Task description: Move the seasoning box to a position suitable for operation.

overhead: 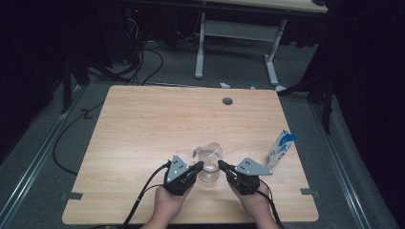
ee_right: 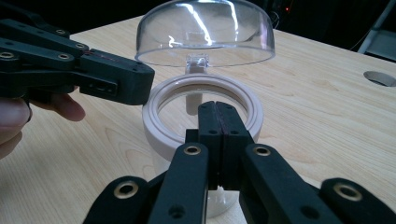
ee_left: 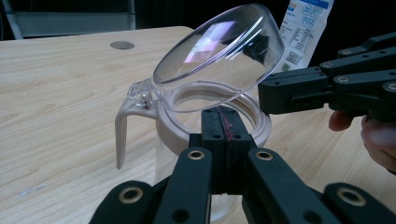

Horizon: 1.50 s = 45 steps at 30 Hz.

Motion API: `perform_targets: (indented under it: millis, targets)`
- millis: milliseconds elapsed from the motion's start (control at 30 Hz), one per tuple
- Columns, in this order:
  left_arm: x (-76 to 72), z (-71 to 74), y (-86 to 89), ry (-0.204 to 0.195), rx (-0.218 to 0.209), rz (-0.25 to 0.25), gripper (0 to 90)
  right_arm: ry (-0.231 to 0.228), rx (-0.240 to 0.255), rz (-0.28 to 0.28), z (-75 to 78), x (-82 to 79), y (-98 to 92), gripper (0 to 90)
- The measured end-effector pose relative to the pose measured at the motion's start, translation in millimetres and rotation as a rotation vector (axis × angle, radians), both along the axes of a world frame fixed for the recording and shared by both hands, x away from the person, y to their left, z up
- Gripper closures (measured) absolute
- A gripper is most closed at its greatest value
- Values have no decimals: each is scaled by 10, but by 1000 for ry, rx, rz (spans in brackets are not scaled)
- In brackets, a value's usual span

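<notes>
Seen from the high view: a clear jug [overhead: 209, 164] standing on the near middle of the wooden table [overhead: 143, 124], flanked closely by the left gripper [overhead: 200, 165] and the right gripper [overhead: 221, 165], tips aimed at it from either side. Held from below by a left hand [overhead: 167, 205] and a right hand [overhead: 255, 202]. Off to the right, near the table's edge, a blue and white carton [overhead: 281, 148], well apart from the jug. Toward the far edge, a round grey hole [overhead: 227, 101] in the tabletop.

Revealed by the left gripper view but not from above: the jug's domed clear lid [ee_left: 219, 53] hinged up and tilted, a pale ring [ee_left: 261, 126] round the open mouth, and a pale handle [ee_left: 122, 133] hanging down on the side. Left gripper [ee_left: 224, 130] pressed closed, jaws flat together with nothing between, right at the ring's near side; touching or just short of it, impossible to say. Printed panel of the carton [ee_left: 303, 28] legible as print only here.

Shown by the right gripper view: the lid [ee_right: 205, 32] from its hinged-open underside, the ring [ee_right: 159, 126] as a full circle. Right gripper [ee_right: 218, 126] likewise closed on nothing, jaws together at the ring's near rim. Left gripper [ee_right: 140, 86] reaching in over the ring's other side, with fingertips [ee_right: 65, 107] behind it.
</notes>
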State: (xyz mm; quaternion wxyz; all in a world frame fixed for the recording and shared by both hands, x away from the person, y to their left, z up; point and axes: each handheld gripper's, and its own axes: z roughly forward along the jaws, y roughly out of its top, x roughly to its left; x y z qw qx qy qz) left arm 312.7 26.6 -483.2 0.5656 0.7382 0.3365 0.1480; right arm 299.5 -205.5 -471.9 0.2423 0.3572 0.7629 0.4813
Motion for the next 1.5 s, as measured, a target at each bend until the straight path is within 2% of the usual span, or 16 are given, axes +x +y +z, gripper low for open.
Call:
perform_targets:
  millis: [567, 1500]
  targets:
    - [75, 25, 34, 10, -38, 31, 900, -4, 3, 1, -8, -6, -8, 896]
    - [177, 14, 154, 14, -37, 88, 900, -11, -1, 4, -12, -11, -9, 895]
